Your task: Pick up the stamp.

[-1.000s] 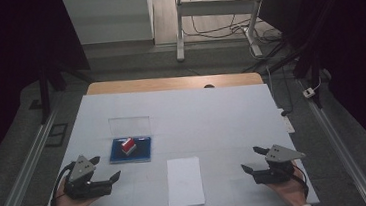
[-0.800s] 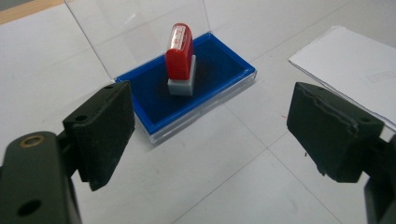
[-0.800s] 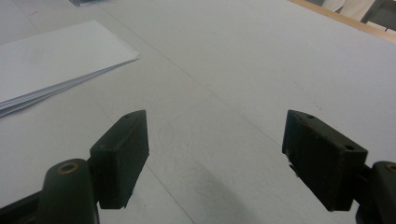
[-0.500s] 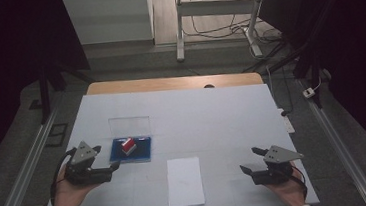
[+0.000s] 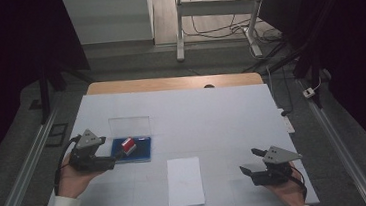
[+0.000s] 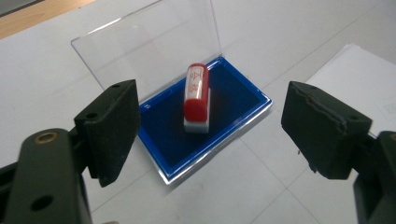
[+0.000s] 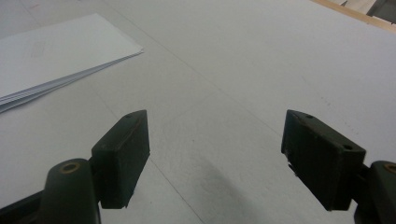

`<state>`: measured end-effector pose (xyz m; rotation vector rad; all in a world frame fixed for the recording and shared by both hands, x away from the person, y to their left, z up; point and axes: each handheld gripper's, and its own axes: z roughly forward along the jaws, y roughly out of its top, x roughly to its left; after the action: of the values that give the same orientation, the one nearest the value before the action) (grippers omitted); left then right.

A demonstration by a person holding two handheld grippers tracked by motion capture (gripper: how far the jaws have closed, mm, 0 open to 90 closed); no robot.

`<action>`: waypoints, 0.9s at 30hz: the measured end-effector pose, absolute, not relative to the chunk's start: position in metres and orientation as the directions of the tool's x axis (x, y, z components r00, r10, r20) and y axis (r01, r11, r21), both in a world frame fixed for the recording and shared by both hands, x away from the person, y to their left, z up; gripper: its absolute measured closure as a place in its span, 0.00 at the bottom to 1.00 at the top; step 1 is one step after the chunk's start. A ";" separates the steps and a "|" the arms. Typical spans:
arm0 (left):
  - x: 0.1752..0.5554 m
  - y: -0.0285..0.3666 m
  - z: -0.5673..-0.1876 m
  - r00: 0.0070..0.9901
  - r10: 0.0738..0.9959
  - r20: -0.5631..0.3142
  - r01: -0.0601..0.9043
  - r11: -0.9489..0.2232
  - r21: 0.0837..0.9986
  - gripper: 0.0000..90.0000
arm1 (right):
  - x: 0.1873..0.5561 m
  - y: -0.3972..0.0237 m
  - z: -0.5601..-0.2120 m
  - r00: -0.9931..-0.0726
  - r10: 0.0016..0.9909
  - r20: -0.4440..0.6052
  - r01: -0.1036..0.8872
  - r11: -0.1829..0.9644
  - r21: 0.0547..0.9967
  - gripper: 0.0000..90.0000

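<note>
On the white tabletop (image 5: 212, 120), towards its left side, sits a shallow blue ink-pad tray (image 6: 233, 100) with a clear plastic lid (image 6: 154, 44) standing up at its far edge. Lying on its side on the blue pad is a small red stamp with a white base (image 6: 196, 99). Red characters run along its upper face, too small to read for certain. In the high view the same stamp (image 5: 128, 145) and tray (image 5: 142, 150) lie just beside the left gripper.

Left gripper (image 5: 113, 162) now: held in the person's left hand (image 5: 72, 179), raised off the table, pointing right towards the tray's near-left corner. In its own view the gripper (image 6: 210, 135) looks down on the stamp, which is framed between the black jaws but farther off, clear of both pads. The jaws have just been closing a little, yet they stand wide apart with nothing gripped.

Over at the right, the right gripper (image 5: 249, 170) sits low near the table's front edge, in the person's right hand (image 5: 285, 190), pointing left towards a thin stack of white paper sheets (image 5: 185, 181). Its own view shows the gripper (image 7: 215, 140) with jaws spread wide over bare table, the paper (image 7: 56, 56) off at upper left.
</note>
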<state>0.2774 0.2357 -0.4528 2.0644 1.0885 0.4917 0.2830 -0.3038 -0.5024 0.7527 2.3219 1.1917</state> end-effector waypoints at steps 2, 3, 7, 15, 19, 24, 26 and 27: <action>0.281 0.234 -0.451 0.570 0.822 -0.002 0.543 -0.374 0.752 0.24 | 0.283 -0.303 -0.503 -0.765 0.633 -0.119 0.272 0.485 0.831 0.26; 0.285 0.232 -0.450 0.575 0.818 0.001 0.545 -0.385 0.745 0.24 | 0.282 -0.303 -0.503 -0.766 0.632 -0.117 0.272 0.484 0.832 0.26; 0.292 0.229 -0.448 0.578 0.816 0.004 0.550 -0.392 0.737 0.24 | 0.282 -0.304 -0.503 -0.763 0.635 -0.121 0.274 0.488 0.829 0.26; 0.310 0.220 -0.449 0.573 0.819 0.025 0.570 -0.421 0.706 0.26 | 0.281 -0.301 -0.505 -0.765 0.633 -0.118 0.280 0.493 0.824 0.27; 0.322 0.215 -0.453 0.576 0.817 0.031 0.590 -0.441 0.676 0.27 | 0.282 -0.301 -0.506 -0.763 0.635 -0.121 0.285 0.499 0.819 0.26; 0.327 0.211 -0.455 0.576 0.817 0.040 0.592 -0.450 0.669 0.29 | 0.281 -0.300 -0.506 -0.762 0.635 -0.125 0.286 0.504 0.815 0.27; 0.328 0.208 -0.458 0.575 0.816 0.058 0.594 -0.466 0.656 0.30 | 0.282 -0.300 -0.507 -0.765 0.632 -0.121 0.283 0.499 0.819 0.27; 0.328 0.207 -0.458 0.579 0.813 0.066 0.593 -0.475 0.650 0.32 | 0.282 -0.300 -0.507 -0.766 0.632 -0.121 0.283 0.500 0.818 0.27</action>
<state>0.3283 0.2068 -0.4583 2.2314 1.1163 0.4961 0.2817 -0.3001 -0.5073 0.7572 2.3401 1.1676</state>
